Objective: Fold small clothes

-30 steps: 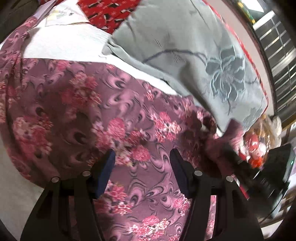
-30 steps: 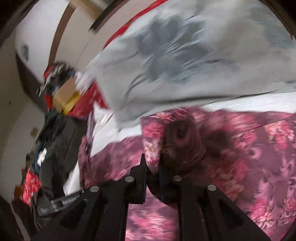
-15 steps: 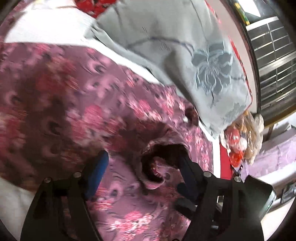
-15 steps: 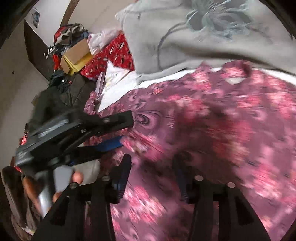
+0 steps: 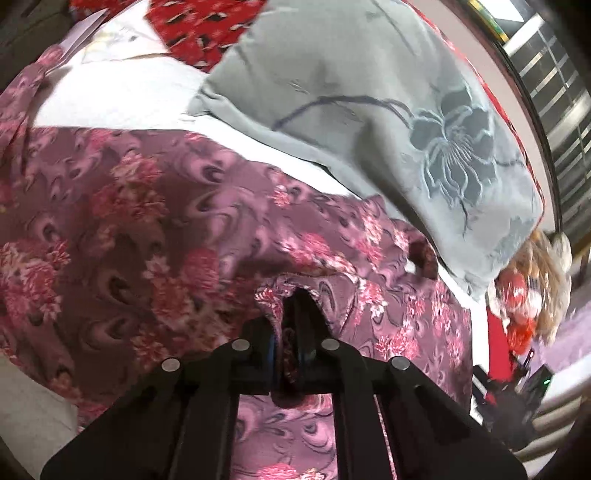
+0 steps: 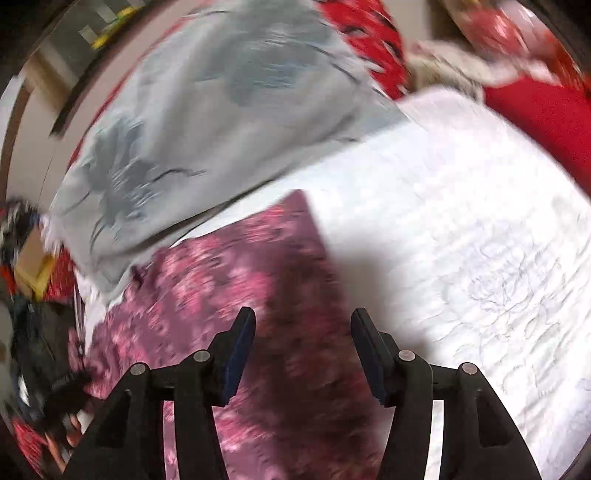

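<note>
**Left clamps a fold, right hangs open over the hem**

The white quilted bedsheet [image 6: 461, 229] fills the scene, and spread across it lies the purple floral garment [image 5: 155, 229], its straight edge cutting a clean line against the white in the right wrist view. Beyond it, the grey blanket [image 5: 369, 110] with its stitched flower sits just past the garment's far edge, overlapping a corner of it on the left camera's right side. Red patterned fabric [image 5: 199, 33] peeks out behind that blanket.

Now the tools. The left gripper [image 5: 291, 332] has just snapped closed and is clenched on a raised pucker of the garment, cloth bunched up between the pads and poking above them. The right gripper [image 6: 303, 350] has its jaws parted, having just been opening, nothing pinched; the garment lies flat below, near its edge. That view is heavily blurred. A hand [image 6: 61, 439] shows at its lower left corner.
</note>
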`<state>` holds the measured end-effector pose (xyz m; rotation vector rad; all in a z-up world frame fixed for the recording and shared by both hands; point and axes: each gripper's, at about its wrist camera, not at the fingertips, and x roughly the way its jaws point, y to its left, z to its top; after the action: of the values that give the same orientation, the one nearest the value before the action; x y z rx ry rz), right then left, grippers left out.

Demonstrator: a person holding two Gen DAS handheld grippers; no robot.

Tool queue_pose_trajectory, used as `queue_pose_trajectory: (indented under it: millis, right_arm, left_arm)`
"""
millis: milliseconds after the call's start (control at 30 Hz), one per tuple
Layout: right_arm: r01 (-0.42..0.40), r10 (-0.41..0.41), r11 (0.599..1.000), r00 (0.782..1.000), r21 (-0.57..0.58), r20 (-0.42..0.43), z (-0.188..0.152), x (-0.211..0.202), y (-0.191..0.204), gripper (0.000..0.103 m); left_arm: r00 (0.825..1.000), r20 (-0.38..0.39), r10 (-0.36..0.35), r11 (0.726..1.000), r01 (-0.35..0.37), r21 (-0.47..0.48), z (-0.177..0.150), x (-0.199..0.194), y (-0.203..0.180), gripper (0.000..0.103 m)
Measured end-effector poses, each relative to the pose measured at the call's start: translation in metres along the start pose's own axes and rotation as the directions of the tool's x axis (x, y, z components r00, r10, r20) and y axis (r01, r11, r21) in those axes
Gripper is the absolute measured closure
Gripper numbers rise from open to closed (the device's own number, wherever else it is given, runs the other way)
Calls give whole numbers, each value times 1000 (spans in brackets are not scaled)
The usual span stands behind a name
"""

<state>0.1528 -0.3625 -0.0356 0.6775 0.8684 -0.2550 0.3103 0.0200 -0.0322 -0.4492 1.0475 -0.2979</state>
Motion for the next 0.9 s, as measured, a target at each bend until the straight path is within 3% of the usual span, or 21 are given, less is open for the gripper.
queue_pose_trajectory:
  millis: [33, 67, 100, 200, 267, 333, 367, 400, 500, 567, 633, 667, 733, 800, 900]
  right_arm:
    - [-22, 23, 1000, 1000, 14, -19, 0, 6, -4, 56]
    - [-51, 51, 999, 998, 15, -41, 1, 10, -8, 90]
    - [-70, 70, 998, 996, -1, -58, 1, 14, -5, 98]
    - [-148, 152, 982, 988, -120, 29, -3, -6, 19, 98]
    - [-166, 174, 976, 984, -143, 45, -5, -11, 24, 97]
    - [-94, 92, 984, 996, -152, -20, -12, 5, 22, 88]
    - [-27, 19, 987, 998, -160, -54, -14, 14, 20, 87]
    - [11, -23, 987, 997, -158, -70, -15, 18, 17, 87]
    - [-7, 8, 991, 1000, -135, 8, -13, -4, 24, 85]
    - [-47, 56, 982, 997, -181, 47, -11, -16, 39, 84]
    - [-65, 77, 969, 996, -240, 40, -13, -19, 59, 82]
    - [-72, 83, 963, 996, -258, 30, -15, -17, 68, 82]
    - [-90, 93, 953, 996, -290, -5, -21, -8, 83, 81]
    - [-106, 96, 942, 994, -317, -48, -33, 6, 104, 81]
    - [-154, 131, 927, 987, -342, -91, -45, 18, 138, 81]
  left_arm:
    - [1000, 9, -2, 1000, 2, -12, 2, -3, 3, 97]
    - [1000, 20, -2, 1000, 2, -19, 3, -6, 3, 97]
    - [999, 38, -3, 1000, 4, -25, 5, -11, 5, 97]
    - [996, 71, 52, 998, -48, -50, 9, -18, 13, 97]
    - [994, 35, 104, 992, -102, -73, 10, -12, 23, 97]
    - [994, -30, 109, 988, -112, -105, 9, -2, 39, 96]
    - [997, -33, 74, 987, -78, -141, 9, -5, 47, 96]
    - [999, -14, 31, 981, -33, -189, 11, -13, 56, 96]
    - [994, 104, 45, 981, -24, -192, 19, -44, 61, 95]
    - [988, 151, -3, 987, 28, -159, 19, -56, 54, 88]
    - [991, 134, -23, 994, 37, -106, 19, -51, 43, 63]
    - [993, 114, -1, 997, 10, -72, 16, -44, 36, 60]
    - [992, 40, 120, 993, -121, 5, 11, -19, 24, 60]
    - [968, -45, 247, 968, -244, 65, 4, 10, 23, 60]
    - [978, -20, 209, 978, -209, 29, 8, 0, 26, 60]
